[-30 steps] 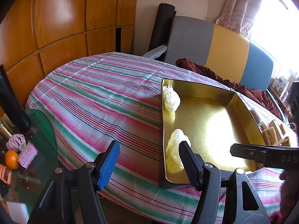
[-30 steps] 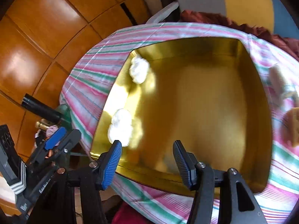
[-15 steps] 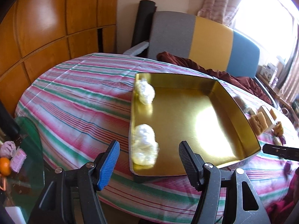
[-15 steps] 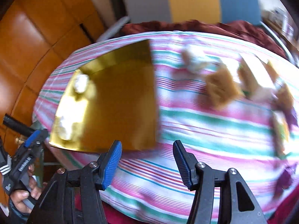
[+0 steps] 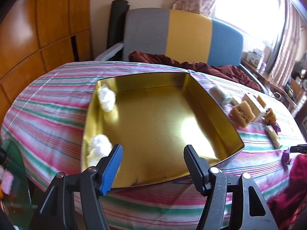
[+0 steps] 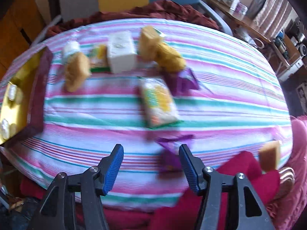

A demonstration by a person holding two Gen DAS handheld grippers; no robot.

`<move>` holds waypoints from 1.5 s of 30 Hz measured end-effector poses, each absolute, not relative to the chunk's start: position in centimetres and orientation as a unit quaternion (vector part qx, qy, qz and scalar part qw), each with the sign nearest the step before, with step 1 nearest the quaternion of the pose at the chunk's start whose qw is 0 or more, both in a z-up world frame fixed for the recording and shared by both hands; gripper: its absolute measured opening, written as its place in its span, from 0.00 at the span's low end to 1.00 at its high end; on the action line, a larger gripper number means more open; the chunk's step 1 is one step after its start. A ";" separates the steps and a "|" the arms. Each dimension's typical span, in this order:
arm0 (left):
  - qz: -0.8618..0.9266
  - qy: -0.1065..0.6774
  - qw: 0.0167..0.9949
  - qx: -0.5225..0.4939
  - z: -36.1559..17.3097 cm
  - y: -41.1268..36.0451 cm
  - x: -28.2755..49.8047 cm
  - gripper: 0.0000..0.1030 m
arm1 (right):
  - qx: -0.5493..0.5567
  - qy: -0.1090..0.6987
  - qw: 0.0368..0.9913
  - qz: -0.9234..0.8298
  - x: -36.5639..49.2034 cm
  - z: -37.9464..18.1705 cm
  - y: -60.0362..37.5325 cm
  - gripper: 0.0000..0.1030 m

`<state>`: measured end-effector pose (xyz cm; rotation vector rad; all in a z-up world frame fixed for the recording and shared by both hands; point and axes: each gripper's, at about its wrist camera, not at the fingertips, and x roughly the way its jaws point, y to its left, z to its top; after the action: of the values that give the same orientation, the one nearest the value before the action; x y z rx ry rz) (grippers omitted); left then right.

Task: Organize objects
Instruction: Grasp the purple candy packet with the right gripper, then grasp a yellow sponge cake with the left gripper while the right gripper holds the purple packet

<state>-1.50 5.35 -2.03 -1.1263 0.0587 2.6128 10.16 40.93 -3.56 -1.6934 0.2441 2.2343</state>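
We hold the left hand-held gripper (image 5: 151, 161) spread wide with nothing in it, over the near edge of the gold tin (image 5: 216, 107), where two white bundles (image 5: 106, 97) sit along its left wall. Our right hand-held gripper (image 6: 151, 161) gapes too, above the striped surface (image 6: 230, 99), snack packet (image 6: 159, 101) and white box (image 6: 120, 51) ahead.

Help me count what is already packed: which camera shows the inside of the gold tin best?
The left wrist view. The gold tin fills its middle, open floor plain, with two white bundles along its left wall. The right wrist view catches only a blurred sliver of the tin at its left edge.
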 end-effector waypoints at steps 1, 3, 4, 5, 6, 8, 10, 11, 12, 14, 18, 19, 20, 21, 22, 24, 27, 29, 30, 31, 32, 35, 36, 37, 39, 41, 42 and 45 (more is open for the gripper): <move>0.907 0.023 0.153 -0.391 -1.9 5.8 -1.5 0.65 | -0.605 0.081 0.165 0.775 10.4 -4.0 41.4 0.64; 0.907 0.028 0.163 -0.388 -1.7 6.7 -1.6 0.65 | -0.627 0.068 0.168 0.757 10.6 -5.0 42.2 0.64; 0.906 0.031 0.172 -0.385 -1.4 7.3 -1.6 0.65 | -0.634 0.066 0.172 0.751 10.5 -5.5 42.5 0.64; 0.905 0.035 0.180 -0.383 -1.1 7.8 -1.6 0.65 | -0.638 0.069 0.175 0.747 10.4 -6.0 42.7 0.64; 0.905 0.039 0.185 -0.380 -1.0 8.3 -1.5 0.65 | -0.644 0.072 0.176 0.741 10.2 -6.5 42.9 0.63; 0.905 0.046 0.199 -0.374 -0.5 9.4 -1.4 0.67 | -0.655 0.070 0.179 0.731 9.8 -7.5 43.2 0.60; 0.903 0.051 0.212 -0.370 -0.1 10.5 -1.5 0.67 | -0.664 0.065 0.183 0.722 9.4 -8.2 43.5 0.35; 0.902 0.057 0.224 -0.366 0.2 11.4 -1.4 0.67 | -0.667 0.061 0.185 0.719 9.4 -8.5 43.6 0.31; 0.900 0.062 0.232 -0.364 0.4 12.0 -1.4 0.67 | -0.667 0.061 0.185 0.719 9.3 -8.6 43.7 0.31; 0.895 0.072 0.254 -0.359 0.8 13.7 -1.3 0.67 | -0.663 0.055 0.182 0.724 9.4 -8.5 43.7 0.30; 0.880 0.078 0.292 -0.367 1.1 16.7 -1.5 0.67 | -0.650 0.070 0.178 0.735 9.9 -8.3 44.1 0.29; 0.876 0.078 0.300 -0.370 1.2 17.5 -1.6 0.67 | -0.646 0.078 0.176 0.739 9.9 -8.1 44.3 0.29; 0.870 0.078 0.309 -0.375 1.2 18.4 -1.9 0.67 | -0.641 0.086 0.174 0.743 10.1 -8.0 44.5 0.29; 0.866 0.076 0.314 -0.382 1.3 19.2 -2.1 0.66 | -0.637 0.093 0.171 0.746 10.1 -8.0 44.6 0.29; 0.859 0.069 0.320 -0.393 1.3 20.0 -2.6 0.65 | -0.634 0.098 0.168 0.749 10.2 -7.9 44.7 0.29; 0.845 0.050 0.334 -0.414 1.2 21.3 -3.4 0.63 | -0.629 0.106 0.162 0.753 10.4 -7.8 44.9 0.29; 0.832 0.030 0.339 -0.439 1.1 23.8 -4.5 0.63 | -0.621 0.113 0.157 0.760 10.6 -7.6 45.2 0.29; 0.827 0.028 0.340 -0.446 1.0 25.6 -5.1 0.63 | -0.615 0.117 0.156 0.764 10.6 -7.5 45.2 0.29; 0.825 0.027 0.340 -0.451 0.8 26.5 -5.5 0.64 | -0.613 0.118 0.156 0.766 10.7 -7.4 45.3 0.29; 0.823 0.026 0.336 -0.457 0.5 27.4 -5.8 0.65 | -0.610 0.120 0.155 0.767 10.7 -7.3 45.3 0.29; 0.820 0.026 0.331 -0.466 0.1 28.3 -6.3 0.65 | -0.609 0.121 0.154 0.769 10.7 -7.3 45.3 0.29; 0.816 0.022 0.315 -0.484 -1.2 30.2 -7.3 0.67 | -0.603 0.126 0.154 0.773 10.6 -7.1 45.0 0.29; 0.817 0.022 0.310 -0.486 -1.7 30.8 -7.6 0.68 | -0.601 0.126 0.153 0.774 10.6 -7.1 45.1 0.29; 0.817 0.025 0.306 -0.488 -2.1 31.3 -7.9 0.71 | -0.600 0.127 0.152 0.775 10.6 -7.1 45.1 0.29; 0.816 0.028 0.290 -0.499 -3.1 32.4 -8.6 0.72 | -0.600 0.129 0.151 0.775 10.3 -7.0 44.2 0.29; 0.815 0.024 0.273 -0.511 -4.1 32.9 -9.2 0.74 | -0.598 0.132 0.148 0.777 10.4 -6.9 44.3 0.29; 0.814 0.020 0.266 -0.516 -4.4 32.9 -9.5 0.74 | -0.596 0.134 0.147 0.778 10.4 -6.9 44.3 0.29; 0.812 0.006 0.252 -0.527 -5.4 33.1 -10.4 0.77 | -0.593 0.137 0.145 0.780 10.7 -6.9 44.5 0.29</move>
<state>-10.44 33.10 -5.36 -1.4331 0.0161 2.2087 10.69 44.47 -6.93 -1.7089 0.3957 2.2458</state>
